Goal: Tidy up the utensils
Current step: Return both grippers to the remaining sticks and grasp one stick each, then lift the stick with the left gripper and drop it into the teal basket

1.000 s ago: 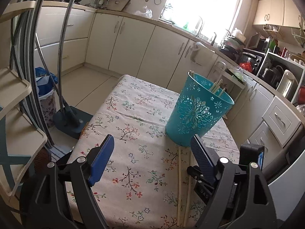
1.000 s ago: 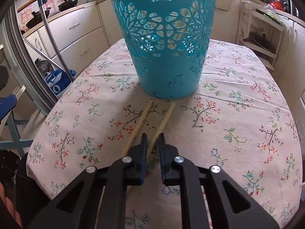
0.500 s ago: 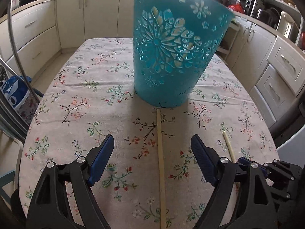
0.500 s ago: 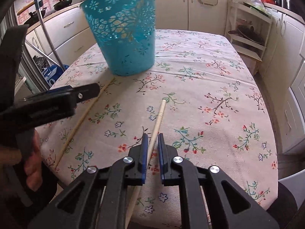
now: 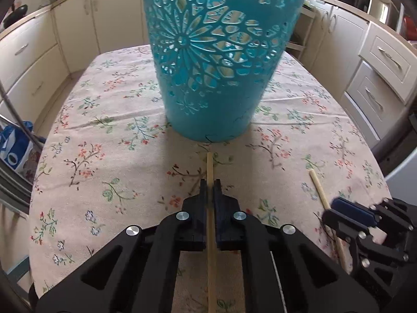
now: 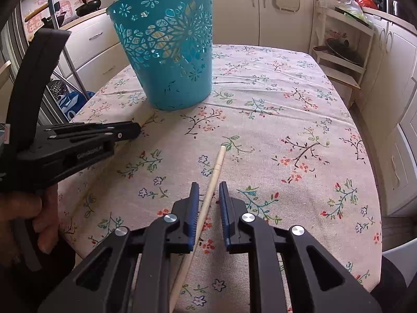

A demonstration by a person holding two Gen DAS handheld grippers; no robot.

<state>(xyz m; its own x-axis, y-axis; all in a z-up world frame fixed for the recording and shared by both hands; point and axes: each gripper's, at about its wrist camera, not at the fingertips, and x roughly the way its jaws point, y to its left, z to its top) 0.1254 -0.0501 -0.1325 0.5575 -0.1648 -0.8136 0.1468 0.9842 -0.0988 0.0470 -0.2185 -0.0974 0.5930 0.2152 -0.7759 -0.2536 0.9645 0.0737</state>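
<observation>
Wooden chopstick point(image 5: 210, 168) pinched in left claw point(image 5: 209, 182) | right claw point(image 6: 209, 186) parted around second chopstick point(image 6: 218, 162)

A kitchen with cream cabinets point(image 6: 281, 13) running along the back wall and round both sides, under a pale worktop. Drawers with metal handles point(image 5: 385, 60) line the right side. The bench point(image 6: 299, 109) wears a beige cloth printed with small flowers and branches. Behind it to the right stands an open white shelf unit point(image 6: 341, 52) (a dark pan lies on its middle shelf). On the left worktop sits a black wok point(image 6: 90, 4), with red-and-pink stickers point(image 6: 65, 2) on the wall behind. A blue bag point(image 5: 15, 146) rests low beside the bench. Daylight is soft and even.
</observation>
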